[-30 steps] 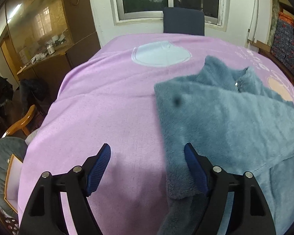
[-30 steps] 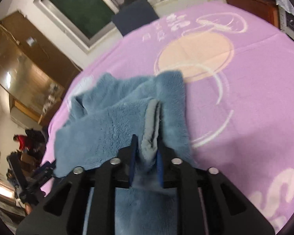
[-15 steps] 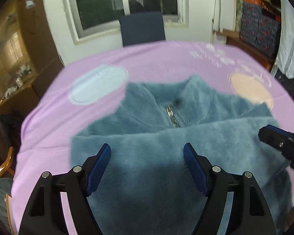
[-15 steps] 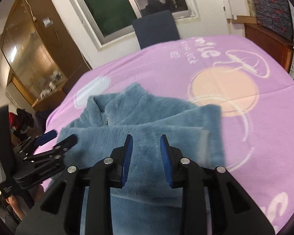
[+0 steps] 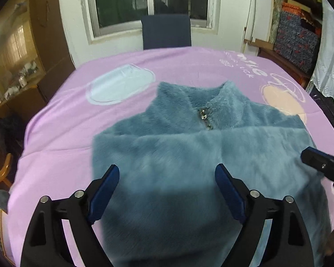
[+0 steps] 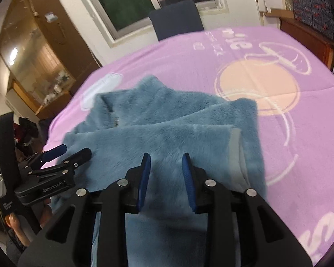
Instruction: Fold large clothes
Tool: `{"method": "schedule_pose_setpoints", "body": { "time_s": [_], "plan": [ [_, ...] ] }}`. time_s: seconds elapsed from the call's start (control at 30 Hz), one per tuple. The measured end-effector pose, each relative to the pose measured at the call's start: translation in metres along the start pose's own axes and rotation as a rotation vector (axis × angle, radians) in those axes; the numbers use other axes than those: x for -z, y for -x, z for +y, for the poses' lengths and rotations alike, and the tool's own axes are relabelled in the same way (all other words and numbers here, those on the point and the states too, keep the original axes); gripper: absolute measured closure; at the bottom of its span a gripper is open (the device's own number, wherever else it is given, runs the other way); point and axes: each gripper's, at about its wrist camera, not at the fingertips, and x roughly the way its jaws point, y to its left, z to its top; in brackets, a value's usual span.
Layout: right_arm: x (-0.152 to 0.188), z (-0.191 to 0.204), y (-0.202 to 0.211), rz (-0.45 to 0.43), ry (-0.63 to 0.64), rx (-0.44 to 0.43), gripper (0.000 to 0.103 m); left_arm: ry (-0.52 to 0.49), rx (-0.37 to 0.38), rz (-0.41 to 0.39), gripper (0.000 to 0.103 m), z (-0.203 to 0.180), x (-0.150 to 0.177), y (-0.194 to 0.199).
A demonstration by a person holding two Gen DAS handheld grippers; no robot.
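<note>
Above one fleece jacket (image 5: 189, 155), left gripper (image 5: 167, 191) and right gripper (image 6: 165, 173) hover, jaws spread.

Left gripper (image 5: 167, 191) and right gripper (image 6: 166, 175): black angular frames with cut-out slots, silver round screws, ribbed blue pads (image 5: 228, 194). White "GenRobot.AI" lettering marks the left gripper's side. Bare skin of a hand (image 6: 17, 224) shows.

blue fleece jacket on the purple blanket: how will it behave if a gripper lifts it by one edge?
The fleece jacket will probably be floppy: its sleeve lies draped across the body, holding no shape. Thick plush pile suggests bulk but modest weight, and decent grip. It may drag on the fuzzy purple blanket rather than slide.
</note>
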Motion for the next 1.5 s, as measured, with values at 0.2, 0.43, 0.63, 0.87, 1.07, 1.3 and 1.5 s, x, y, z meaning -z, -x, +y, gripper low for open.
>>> {"method": "schedule_pose_setpoints", "body": {
  "time_s": [0.2, 0.43, 0.63, 0.87, 1.07, 1.3, 1.5],
  "plan": [
    [0.028, -0.006, 0.007, 0.035, 0.025, 0.016, 0.074, 0.018, -0.010, 0.073, 0.011, 0.020, 0.025, -0.013],
    [0.029, -0.030, 0.020, 0.051, -0.105, -0.080, 0.075, 0.112, 0.036, 0.094, 0.013, 0.040, 0.027, 0.006],
    [0.056, -0.038, 0.071, 0.009, -0.086, -0.041, 0.061, 0.093, 0.024, 0.059, 0.013, 0.053, 0.057, 0.049],
    [0.093, -0.061, 0.077, 0.063, -0.155, -0.053, 0.061, 0.116, 0.018, 0.147, 0.018, 0.061, 0.100, 0.045],
    [0.124, -0.064, 0.090, 0.075, -0.161, -0.073, 0.061, 0.147, 0.067, 0.148, 0.018, 0.066, 0.128, 0.066],
    [0.159, -0.068, 0.118, 0.087, -0.185, -0.144, 0.061, 0.102, 0.115, 0.142, 0.018, 0.048, 0.165, 0.099],
    [0.180, -0.064, 0.135, 0.090, -0.194, -0.182, 0.060, 0.095, 0.160, 0.128, 0.022, 0.038, 0.178, 0.112]
  ]
}}
